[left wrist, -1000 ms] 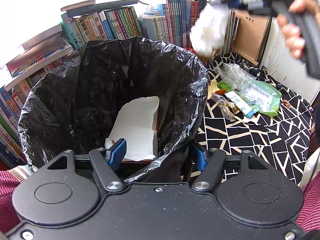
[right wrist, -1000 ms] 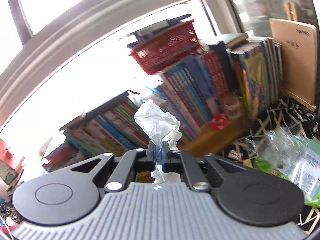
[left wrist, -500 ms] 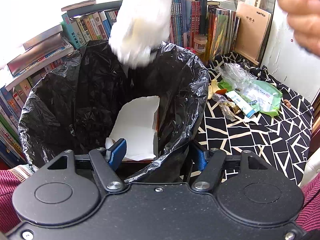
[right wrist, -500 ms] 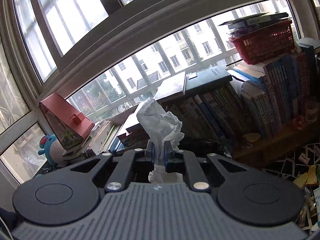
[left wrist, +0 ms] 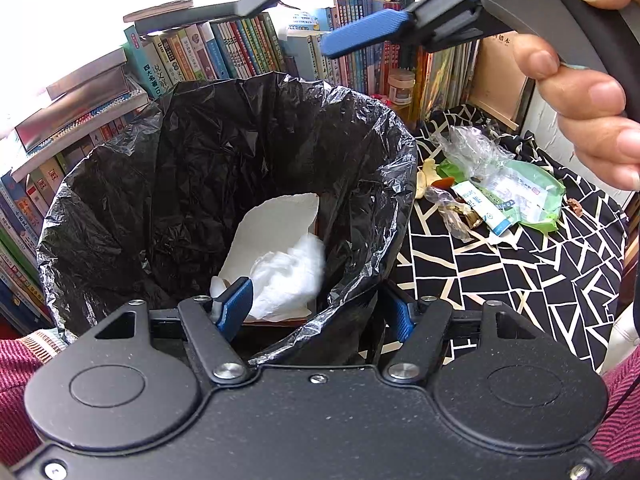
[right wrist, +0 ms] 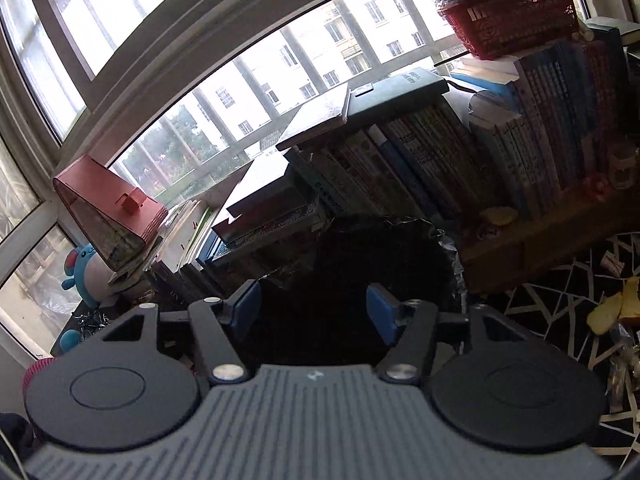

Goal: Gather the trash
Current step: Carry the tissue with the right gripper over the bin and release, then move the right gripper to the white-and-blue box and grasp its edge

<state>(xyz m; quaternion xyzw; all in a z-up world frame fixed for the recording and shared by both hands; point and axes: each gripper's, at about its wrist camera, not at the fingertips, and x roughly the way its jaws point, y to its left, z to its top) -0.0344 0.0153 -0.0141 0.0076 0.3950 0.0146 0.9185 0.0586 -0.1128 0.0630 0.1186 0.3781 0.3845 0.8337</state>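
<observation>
i keep my left gripper (left wrist: 316, 306) low at the near rim of the black bin bag (left wrist: 192, 168), its fingers spread either side of the plastic edge without pinching it, so the mouth stays wide and steady for drops. down inside, the crumpled white tissue (left wrist: 288, 276) lies on a flat white sheet of paper (left wrist: 272, 220) at the bottom, so that piece of trash is in the bag. above the far rim of the bag i hold my right gripper (left wrist: 304, 4) with its blue-padded fingers apart and nothing between them; from its own camera the gap looks straight down into the dark bag, which is why i have it there, to let things fall cleanly. my right hand (left wrist: 592, 92) is wrapped round its handle. further right, on the black-and-cream patterned cloth (left wrist: 520, 280), the rest of the trash sits near the far edge: a clear crumpled wrapper (left wrist: 472, 148), a green packet (left wrist: 532, 196), a small blue-and-white box (left wrist: 480, 204) and some yellowish scraps (left wrist: 424, 180). i judge those are next, with the light wrappers likely to slip.
</observation>
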